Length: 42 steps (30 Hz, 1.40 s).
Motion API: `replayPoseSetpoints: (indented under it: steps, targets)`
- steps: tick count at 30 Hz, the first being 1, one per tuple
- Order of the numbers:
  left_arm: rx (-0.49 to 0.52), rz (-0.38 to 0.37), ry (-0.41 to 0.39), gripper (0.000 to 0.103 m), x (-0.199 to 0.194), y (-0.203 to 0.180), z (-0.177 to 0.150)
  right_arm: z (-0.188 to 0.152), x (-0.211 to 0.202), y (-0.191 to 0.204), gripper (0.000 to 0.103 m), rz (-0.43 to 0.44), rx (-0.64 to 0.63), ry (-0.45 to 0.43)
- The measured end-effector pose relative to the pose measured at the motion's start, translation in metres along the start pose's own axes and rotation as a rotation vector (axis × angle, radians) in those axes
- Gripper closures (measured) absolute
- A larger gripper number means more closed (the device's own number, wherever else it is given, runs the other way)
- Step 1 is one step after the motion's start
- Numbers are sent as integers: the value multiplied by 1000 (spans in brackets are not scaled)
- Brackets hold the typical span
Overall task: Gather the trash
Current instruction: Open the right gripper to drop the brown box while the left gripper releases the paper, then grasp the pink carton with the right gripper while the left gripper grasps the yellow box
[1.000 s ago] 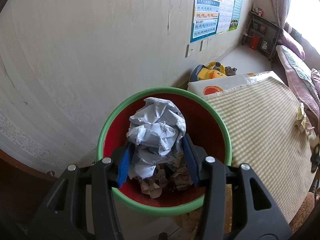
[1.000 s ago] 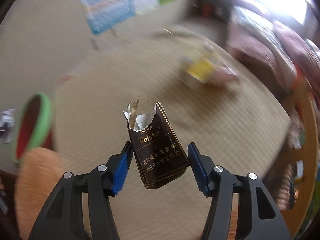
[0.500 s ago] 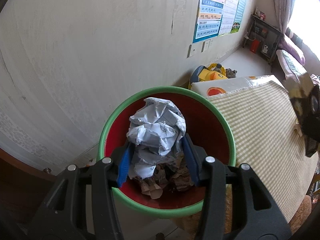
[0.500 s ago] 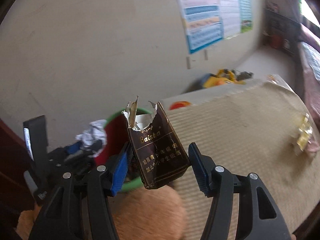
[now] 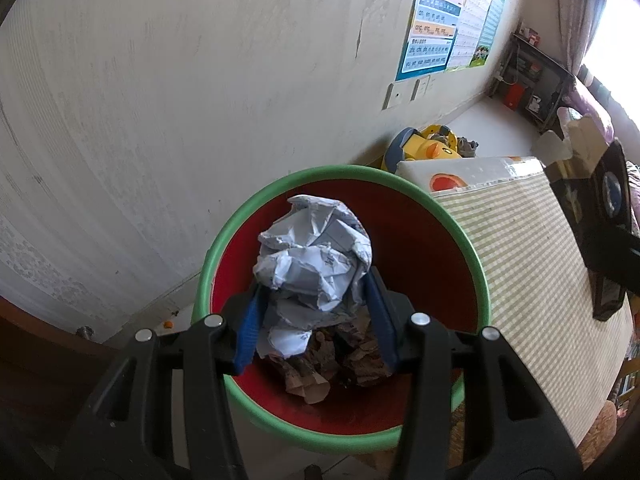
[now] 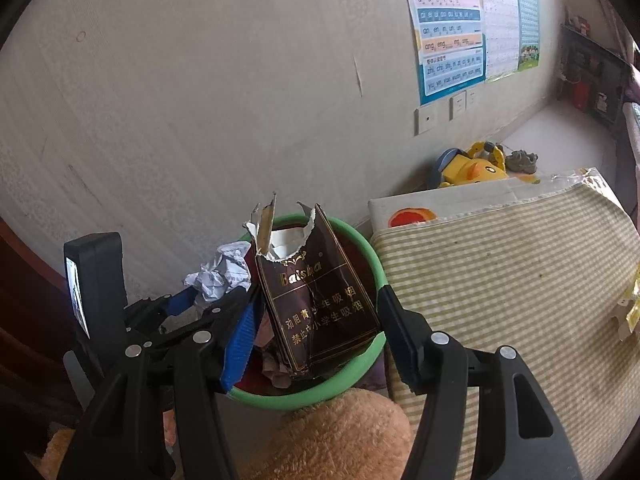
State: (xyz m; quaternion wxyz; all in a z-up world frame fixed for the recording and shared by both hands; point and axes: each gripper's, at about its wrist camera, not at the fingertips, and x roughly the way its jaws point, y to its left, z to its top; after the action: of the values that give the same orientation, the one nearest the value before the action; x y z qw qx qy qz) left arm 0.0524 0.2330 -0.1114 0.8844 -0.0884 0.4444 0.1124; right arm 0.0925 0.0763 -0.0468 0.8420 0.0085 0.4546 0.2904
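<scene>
Trash bin (image 5: 340, 432): left fingers (image 5: 316, 320) clamp crumpled paper (image 5: 312, 256) over it. Right fingers (image 6: 316, 324) grip torn cigarette pack (image 6: 316, 296), approaching from 3 o'clock. Neither released; yellow wrapper (image 6: 630, 308) remains.

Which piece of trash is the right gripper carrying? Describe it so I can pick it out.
Find the green-rimmed red bin by the wall. In front of it, the right gripper holds a dark brown cigarette pack: gold lettering, torn top.

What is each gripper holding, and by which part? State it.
Left gripper: crumpled paper ball, squeezed at its lower sides. Right gripper: torn brown cigarette pack, between the fingers by its lower half; contact unclear.
</scene>
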Motion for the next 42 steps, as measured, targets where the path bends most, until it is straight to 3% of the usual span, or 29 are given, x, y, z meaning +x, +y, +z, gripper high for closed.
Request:
replayPoseSetpoints:
  steps: [10, 13, 15, 16, 20, 25, 28, 31, 33, 38, 42]
  targets:
    - [-23, 4, 25, 55, 10, 8, -1, 2, 17, 5, 44, 19, -8, 23]
    - [-31, -1, 37, 47, 13, 11, -2, 1, 20, 3, 36, 43, 7, 28]
    - [-29, 13, 40, 29, 13, 10, -4, -1, 18, 0, 29, 52, 30, 22]
    - [-30, 19, 37, 26, 12, 10, -4, -2, 17, -4, 28, 57, 46, 18]
    - [-13, 29, 36, 25, 9, 5, -6, -8, 6, -24, 27, 35, 104, 1]
    - [17, 31, 28, 25, 4, -9, -7, -40, -27, -104, 26, -151, 244, -49]
    - [41, 26, 26, 25, 1, -21, -8, -71, -51, -178, 26, -299, 420, -62]
    - [79, 29, 16, 25, -3, -39, -9, -102, -88, -259, 26, -450, 640, -130]
    - [107, 29, 14, 25, -5, -53, -10, -115, -107, -303, 26, -505, 758, -170]
    - [185, 21, 12, 25, -13, -92, -11, -129, -119, -390, 26, -522, 986, -213]
    - [260, -8, 5, 25, -23, -131, -14, -125, -93, -428, 29, -452, 1064, -173]
